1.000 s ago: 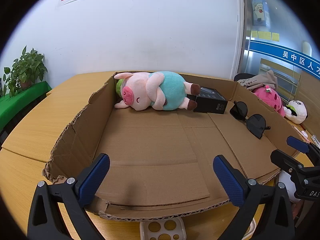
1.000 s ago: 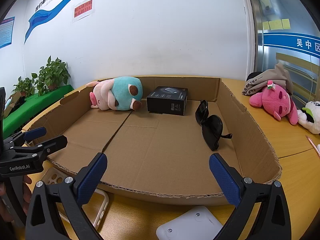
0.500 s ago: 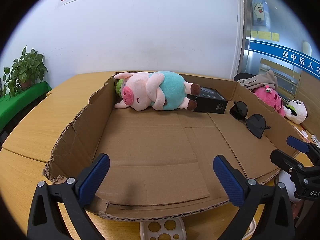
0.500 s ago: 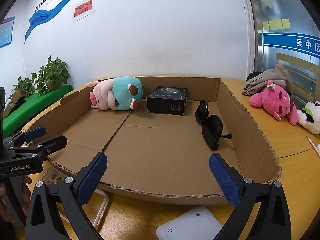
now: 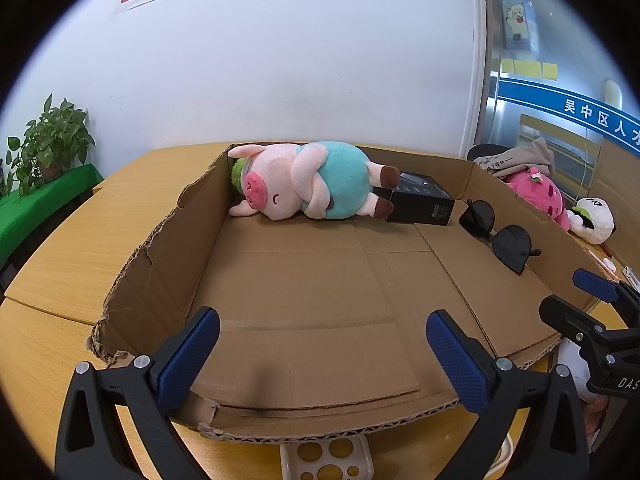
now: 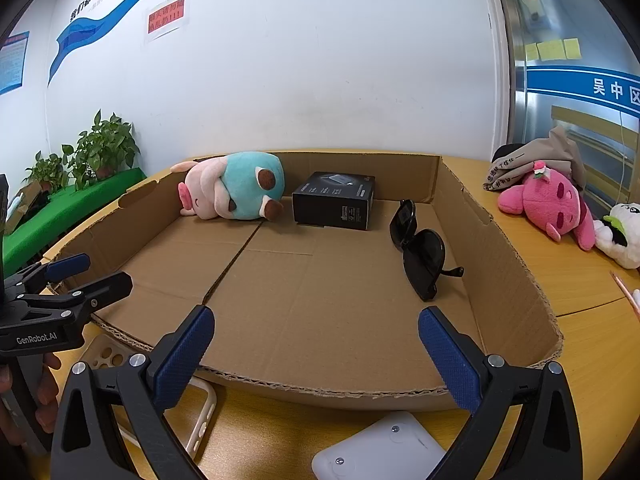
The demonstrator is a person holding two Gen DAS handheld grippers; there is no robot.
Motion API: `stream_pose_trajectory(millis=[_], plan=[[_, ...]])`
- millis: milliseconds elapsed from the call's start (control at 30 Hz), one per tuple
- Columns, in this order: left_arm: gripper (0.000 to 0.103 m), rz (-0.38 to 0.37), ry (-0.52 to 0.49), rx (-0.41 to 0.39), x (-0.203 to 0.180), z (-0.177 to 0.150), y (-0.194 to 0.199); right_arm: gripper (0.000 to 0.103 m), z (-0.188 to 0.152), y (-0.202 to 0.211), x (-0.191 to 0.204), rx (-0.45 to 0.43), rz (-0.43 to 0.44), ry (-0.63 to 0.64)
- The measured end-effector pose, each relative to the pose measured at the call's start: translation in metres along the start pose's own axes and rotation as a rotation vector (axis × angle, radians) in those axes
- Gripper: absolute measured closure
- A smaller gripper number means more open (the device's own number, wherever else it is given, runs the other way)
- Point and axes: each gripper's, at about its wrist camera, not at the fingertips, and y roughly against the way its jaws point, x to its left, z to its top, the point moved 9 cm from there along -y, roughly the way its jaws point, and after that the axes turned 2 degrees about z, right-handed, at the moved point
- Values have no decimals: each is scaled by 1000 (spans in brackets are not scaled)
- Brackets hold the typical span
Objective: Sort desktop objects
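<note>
You're holding both tools spread wide and empty at the near rim of the cardboard box on the counter. Ahead of the right tool, the plush pig, black carton and sunglasses are lining the far wall — leaving floor free. The left tool is hovering over a phone case; beneath the right, a white device is waiting — likely next.

A shallow cardboard box with torn edges sits on the desk. Inside, along its far wall, a pink pig plush in teal clothes lies on its side, feet touching a black carton. Folded black sunglasses lie near the right wall. Just outside the near edge lie a clear phone case and a white device.
</note>
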Motion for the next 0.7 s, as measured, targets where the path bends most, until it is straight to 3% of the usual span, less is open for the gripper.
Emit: stream_pose_trajectory(millis=[433,567,700], plan=[[1,4,-9,0,1,0,4,0,-1,-2,0,8,-7,-3],[1,30,-9,3,3,2,26,0,0,-1,1,1,-5,2],[1,10,23,16,10,-2,58,0,5,8,3,10,-12,32]])
